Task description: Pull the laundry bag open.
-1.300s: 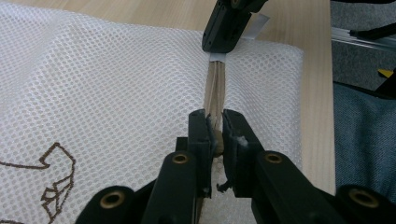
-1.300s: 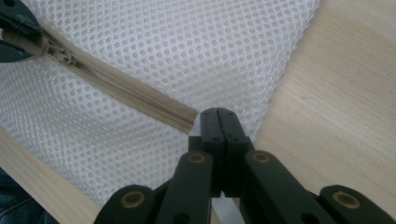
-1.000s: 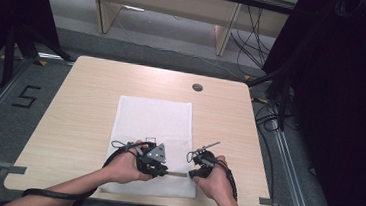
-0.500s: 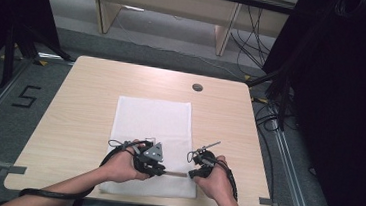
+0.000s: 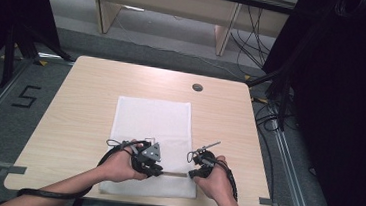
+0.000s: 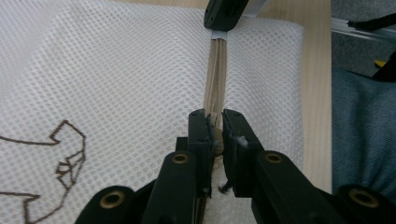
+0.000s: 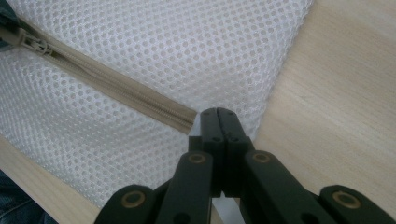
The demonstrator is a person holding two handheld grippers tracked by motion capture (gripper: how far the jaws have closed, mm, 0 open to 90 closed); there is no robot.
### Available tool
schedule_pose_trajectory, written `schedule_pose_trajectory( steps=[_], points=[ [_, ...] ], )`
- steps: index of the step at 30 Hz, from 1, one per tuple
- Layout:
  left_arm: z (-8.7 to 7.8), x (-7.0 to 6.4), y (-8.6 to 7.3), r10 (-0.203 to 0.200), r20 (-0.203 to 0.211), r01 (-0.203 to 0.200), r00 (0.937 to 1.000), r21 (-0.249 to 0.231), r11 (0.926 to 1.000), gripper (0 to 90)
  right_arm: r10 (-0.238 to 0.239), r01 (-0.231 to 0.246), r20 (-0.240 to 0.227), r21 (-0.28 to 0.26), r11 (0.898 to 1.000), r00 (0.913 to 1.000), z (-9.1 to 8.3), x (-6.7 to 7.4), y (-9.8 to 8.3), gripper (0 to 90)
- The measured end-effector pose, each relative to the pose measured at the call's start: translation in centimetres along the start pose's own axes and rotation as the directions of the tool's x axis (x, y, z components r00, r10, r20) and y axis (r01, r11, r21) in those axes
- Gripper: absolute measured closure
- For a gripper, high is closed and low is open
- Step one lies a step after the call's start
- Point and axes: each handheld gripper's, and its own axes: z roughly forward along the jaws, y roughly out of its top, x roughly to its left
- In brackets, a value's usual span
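Your left tongs clench the zipper pull, right tongs pinch the mesh bag at the zipper end on the worktop.

even, soft overhead light on the table in the high view, with dark surroundings at both sides; the white mesh bag is bright but not blown out; shadows are faint; both gripper views are soft, the near jaws slightly blurred.
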Motion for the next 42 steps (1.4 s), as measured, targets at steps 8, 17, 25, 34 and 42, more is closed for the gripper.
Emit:
schedule_pose_trajectory(
  steps=[8, 17, 25, 34, 42],
  points=[
    [-0.20, 0.04, -0.17, -0.005, 0.002, 0.005, 1.0000, 0.005, 1.0000, 81.7, -0.007, 0.007, 0.000, -0.004, 1.000, 1.0000, 0.03, -0.03, 0.01, 90.0],
    [-0.21, -0.05, -0.20, -0.010, 0.009, 0.010, 0.9999, -0.006, 0.9999, 81.8, 0.011, -0.011, 0.003, -0.002, 1.000, 0.9999, 0.02, 0.06, -0.03, 90.0],
    [-0.40, -0.10, -0.32, -0.003, 0.007, 0.003, 1.0000, -0.002, 1.0000, 81.8, -0.009, 0.009, -0.001, -0.017, 1.000, 1.0000, 0.11, -0.04, -0.03, 90.0],
    [-0.72, -0.10, -0.62, -0.005, 0.005, 0.005, 1.0000, 0.001, 1.0000, 81.7, -0.006, 0.006, 0.001, -0.008, 1.000, 1.0000, 0.04, -0.04, -0.02, 90.0],
    [-0.95, -0.01, -0.66, 0.007, 0.010, -0.007, 0.9999, 0.000, 1.0000, 81.8, -0.011, 0.011, 0.002, -0.011, 1.000, 0.9999, 0.02, -0.02, -0.02, 90.0]
  ],
)
